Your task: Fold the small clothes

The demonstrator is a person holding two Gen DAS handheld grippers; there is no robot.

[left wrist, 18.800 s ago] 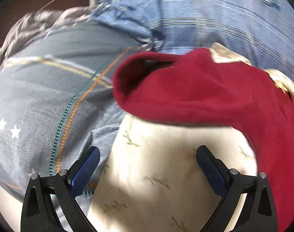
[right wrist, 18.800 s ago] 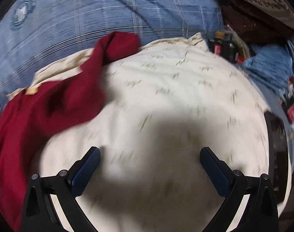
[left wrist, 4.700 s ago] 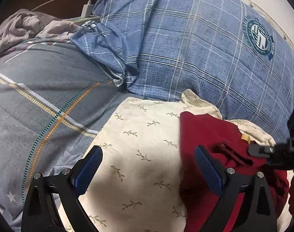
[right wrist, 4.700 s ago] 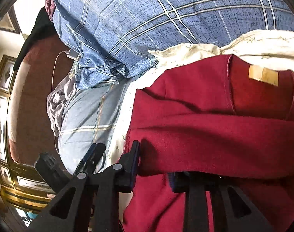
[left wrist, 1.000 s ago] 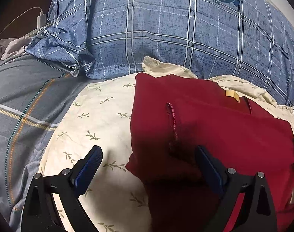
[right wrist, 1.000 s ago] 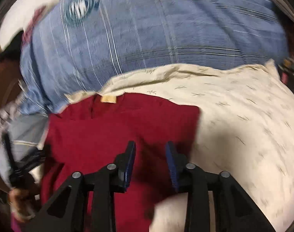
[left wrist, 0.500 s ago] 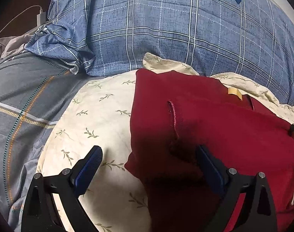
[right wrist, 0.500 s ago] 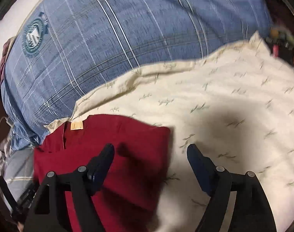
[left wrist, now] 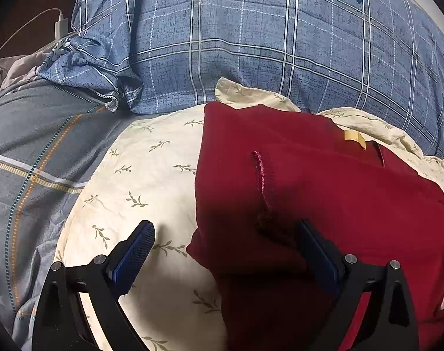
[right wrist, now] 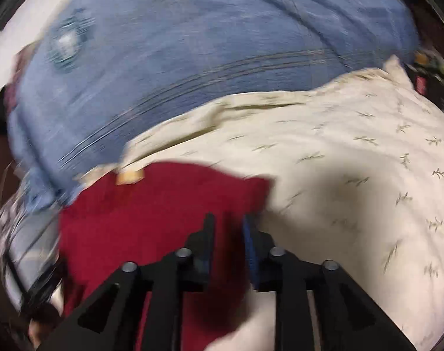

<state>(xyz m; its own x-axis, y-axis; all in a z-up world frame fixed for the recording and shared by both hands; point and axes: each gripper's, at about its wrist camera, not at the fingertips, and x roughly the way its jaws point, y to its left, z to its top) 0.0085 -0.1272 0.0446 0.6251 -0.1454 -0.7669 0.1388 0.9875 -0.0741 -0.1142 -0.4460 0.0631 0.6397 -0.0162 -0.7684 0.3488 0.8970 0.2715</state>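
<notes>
A dark red knit garment (left wrist: 324, 193) lies folded on a cream pillow printed with small leaf sprigs (left wrist: 151, 181), toward its right half in the left wrist view. One layer is turned over the body, showing a stitched hem edge down its middle and a tan label near the neckline. A blue plaid pillow (left wrist: 251, 35) sits behind. The left gripper (left wrist: 224, 248) is spread wide, its right finger over the red cloth, grasping nothing. In the blurred right wrist view, the right gripper (right wrist: 229, 234) has just been closing, with red cloth between its narrowed jaws; whether they pinch it cannot be told.
</notes>
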